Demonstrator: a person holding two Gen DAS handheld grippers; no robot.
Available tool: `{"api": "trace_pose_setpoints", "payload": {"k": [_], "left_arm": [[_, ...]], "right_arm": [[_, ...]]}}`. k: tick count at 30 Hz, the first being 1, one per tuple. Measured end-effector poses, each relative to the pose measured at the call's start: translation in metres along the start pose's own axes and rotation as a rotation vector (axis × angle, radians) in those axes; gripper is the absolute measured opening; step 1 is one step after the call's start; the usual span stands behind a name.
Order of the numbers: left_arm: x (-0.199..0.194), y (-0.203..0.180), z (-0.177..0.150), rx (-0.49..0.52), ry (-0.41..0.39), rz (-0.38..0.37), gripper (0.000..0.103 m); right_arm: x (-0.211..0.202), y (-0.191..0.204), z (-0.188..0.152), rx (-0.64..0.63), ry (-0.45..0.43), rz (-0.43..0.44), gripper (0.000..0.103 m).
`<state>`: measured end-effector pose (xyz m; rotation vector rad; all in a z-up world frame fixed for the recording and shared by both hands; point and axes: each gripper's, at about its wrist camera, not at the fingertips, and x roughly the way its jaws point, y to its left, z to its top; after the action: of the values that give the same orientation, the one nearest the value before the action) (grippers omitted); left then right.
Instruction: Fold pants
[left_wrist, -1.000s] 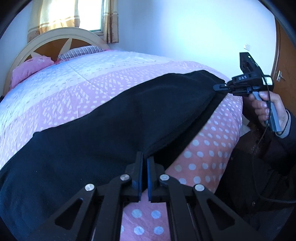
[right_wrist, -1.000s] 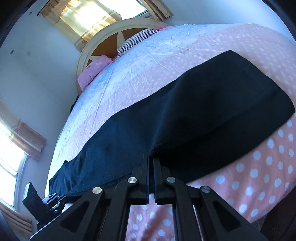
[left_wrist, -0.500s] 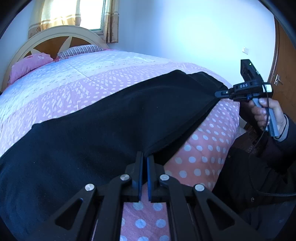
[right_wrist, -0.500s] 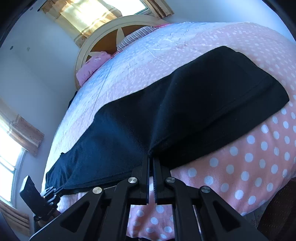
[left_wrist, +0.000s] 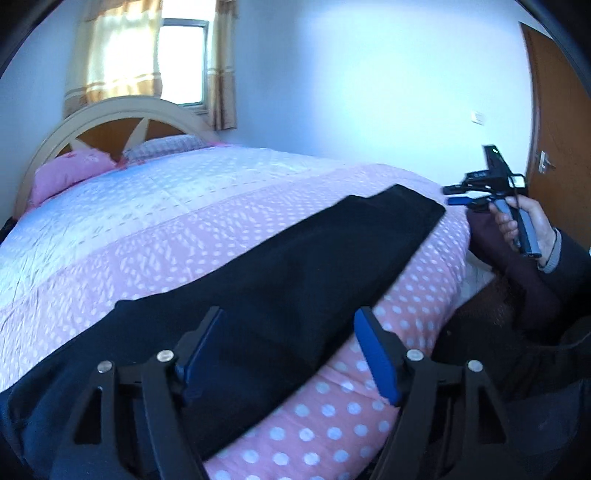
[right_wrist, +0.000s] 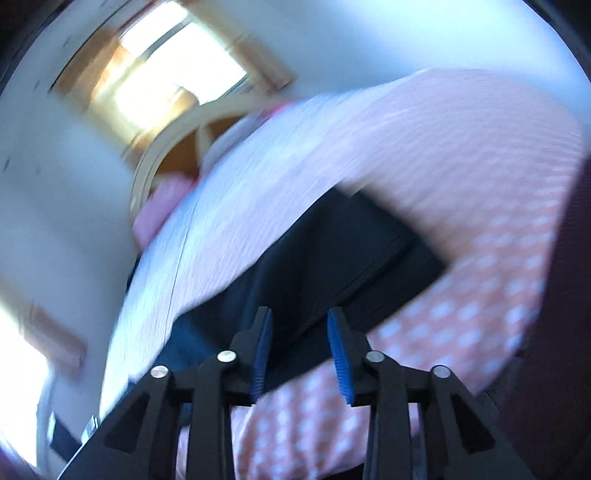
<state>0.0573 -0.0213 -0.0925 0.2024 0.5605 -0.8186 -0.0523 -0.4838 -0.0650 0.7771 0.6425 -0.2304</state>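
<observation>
Left wrist view: left hand-held gripper has its jaws spread wide, blue pads bare, nothing between them. The black pants lie just ahead of and under the fingertips, stretched as a long band across the near edge of the bed, running from the near-left of this gripper out to the far right. The pants rest flat on the pink dotted quilt; whether the fingertips touch the cloth cannot be told.

Far right of the left gripper, past the end of the pants: the right hand-held gripper, held in a hand with a dark sleeve. Its jaws stand parted, with no cloth in them. It is clear of the pants, just beyond the bed's corner.

Right wrist view (heavy motion blur): right hand-held gripper shows a moderate gap between its blue pads, nothing held. The pants lie directly ahead of and below the fingertips on the quilt, squared end off to the right.

Background, far beyond both grippers: curved headboard, pink pillow, striped pillow, curtained window. Wooden door behind the right gripper.
</observation>
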Motion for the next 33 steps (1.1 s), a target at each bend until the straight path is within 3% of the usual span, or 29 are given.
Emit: {"api": "trace_pose_setpoints", "payload": {"k": [5, 10, 15, 17, 21, 24, 30, 33], "left_arm": [[0.023, 0.023, -0.009, -0.095, 0.057, 0.078, 0.074], [0.041, 0.037, -0.02, -0.18, 0.129, 0.074, 0.074], [0.046, 0.031, -0.022, -0.157, 0.159, 0.083, 0.077], [0.047, 0.029, -0.022, -0.138, 0.164, 0.092, 0.078], [0.046, 0.029, -0.022, -0.142, 0.159, 0.086, 0.078], [0.044, 0.033, -0.022, -0.154, 0.152, 0.074, 0.078], [0.044, 0.035, -0.024, -0.15, 0.152, 0.071, 0.078], [0.044, 0.038, -0.024, -0.16, 0.148, 0.059, 0.078]], "right_arm": [[0.006, -0.039, 0.025, 0.11, -0.022, -0.025, 0.034], [0.037, -0.046, 0.032, 0.137, 0.015, -0.027, 0.034], [0.06, -0.044, 0.037, 0.146, 0.008, -0.064, 0.032], [0.061, -0.033, 0.039, 0.086, 0.004, -0.075, 0.009], [0.038, -0.016, 0.041, 0.031, -0.067, -0.031, 0.008], [0.017, -0.016, 0.04, 0.013, -0.114, -0.049, 0.008], [0.033, -0.054, 0.03, 0.081, -0.018, -0.115, 0.008], [0.034, -0.049, 0.03, 0.049, -0.02, -0.138, 0.008]]}}
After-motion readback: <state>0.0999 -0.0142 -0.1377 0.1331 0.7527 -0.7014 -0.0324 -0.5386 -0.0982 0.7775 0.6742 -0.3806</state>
